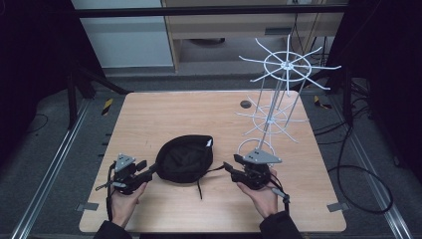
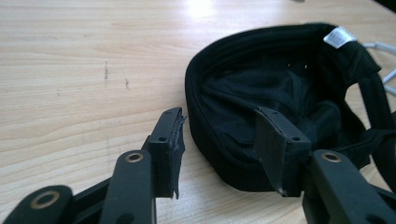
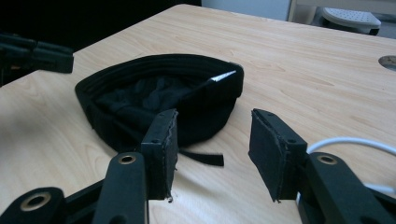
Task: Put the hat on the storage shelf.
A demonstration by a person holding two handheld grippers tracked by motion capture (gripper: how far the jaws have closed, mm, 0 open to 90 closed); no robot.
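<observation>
A black cap (image 1: 184, 158) lies upside down on the wooden table (image 1: 164, 114), its hollow facing up and a white label (image 2: 339, 36) at its rim. My left gripper (image 1: 151, 171) is open at the cap's left edge. In the left gripper view its jaws straddle the rim of the cap (image 2: 280, 79), one outside and one over the inside. My right gripper (image 1: 230, 167) is open just right of the cap, near a thin black strap (image 3: 203, 158). Nothing sits between its jaws, and the cap (image 3: 154, 93) lies a little ahead of them.
A tall white wire rack (image 1: 278, 99) with spoked rings stands at the back right, its base ring (image 3: 355, 142) close to my right gripper. A round cable hole (image 1: 245, 104) sits in the table behind the cap. Dark floor and cables surround the table.
</observation>
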